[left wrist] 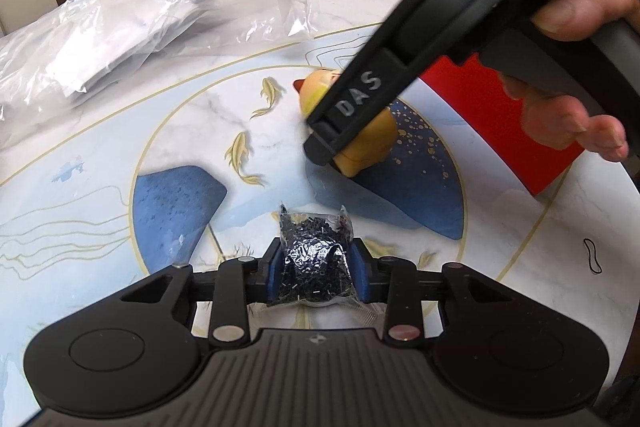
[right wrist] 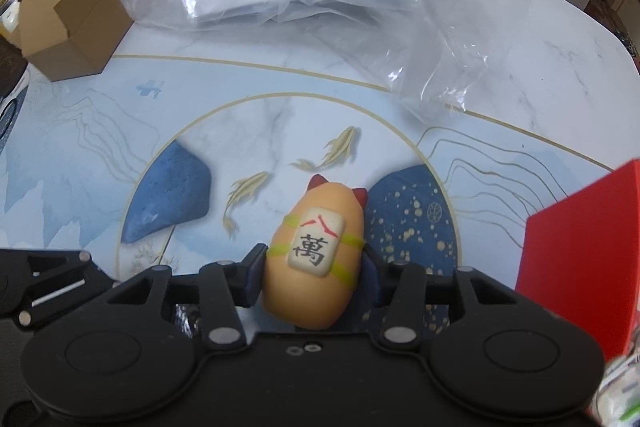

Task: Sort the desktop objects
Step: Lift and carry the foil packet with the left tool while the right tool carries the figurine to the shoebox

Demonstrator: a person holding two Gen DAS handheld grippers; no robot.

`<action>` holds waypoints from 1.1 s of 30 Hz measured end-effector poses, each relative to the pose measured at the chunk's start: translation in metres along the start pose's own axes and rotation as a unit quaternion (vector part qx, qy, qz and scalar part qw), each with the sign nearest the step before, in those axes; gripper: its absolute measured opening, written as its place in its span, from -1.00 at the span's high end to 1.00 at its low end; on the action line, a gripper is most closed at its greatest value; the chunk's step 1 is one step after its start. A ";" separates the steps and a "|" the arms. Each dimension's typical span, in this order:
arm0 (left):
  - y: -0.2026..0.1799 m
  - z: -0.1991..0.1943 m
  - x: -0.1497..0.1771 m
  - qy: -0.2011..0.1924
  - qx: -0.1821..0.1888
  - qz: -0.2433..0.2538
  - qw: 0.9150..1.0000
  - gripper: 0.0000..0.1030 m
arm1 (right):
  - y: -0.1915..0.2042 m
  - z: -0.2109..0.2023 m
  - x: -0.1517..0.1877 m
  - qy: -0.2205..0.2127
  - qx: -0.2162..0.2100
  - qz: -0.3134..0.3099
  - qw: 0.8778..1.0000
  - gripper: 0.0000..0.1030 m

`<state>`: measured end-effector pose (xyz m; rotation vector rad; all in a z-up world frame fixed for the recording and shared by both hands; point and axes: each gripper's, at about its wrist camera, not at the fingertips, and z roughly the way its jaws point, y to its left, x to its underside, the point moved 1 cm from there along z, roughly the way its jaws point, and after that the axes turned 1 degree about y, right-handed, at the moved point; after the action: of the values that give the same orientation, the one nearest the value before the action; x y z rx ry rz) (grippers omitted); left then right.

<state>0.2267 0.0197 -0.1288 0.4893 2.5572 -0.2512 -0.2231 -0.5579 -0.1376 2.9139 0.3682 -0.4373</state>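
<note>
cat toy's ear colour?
Dark red ears on the orange cat toy; clearest in the right wrist view.

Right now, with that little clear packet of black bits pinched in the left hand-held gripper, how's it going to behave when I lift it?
The packet of black bits will probably sag and shift, since loose pieces fill a thin crinkled film. It looks light for its size. The glossy film may slip between the left hand-held gripper pads, so a firm hold seems wise.

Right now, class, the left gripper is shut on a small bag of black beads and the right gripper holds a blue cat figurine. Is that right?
One detail is wrong. The cat figurine in the right gripper is orange, as the right wrist view shows. The left gripper does clamp the bag of black beads.
</note>
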 end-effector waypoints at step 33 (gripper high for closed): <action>-0.035 -0.078 0.025 -0.018 0.020 -0.006 1.000 0.36 | 0.016 -0.101 0.097 -0.005 -0.035 -0.059 0.998 0.10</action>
<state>0.1575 0.0163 -0.0732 0.4809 2.5239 -0.3118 -0.1025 -0.5314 -0.0706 2.8305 0.5447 -0.4460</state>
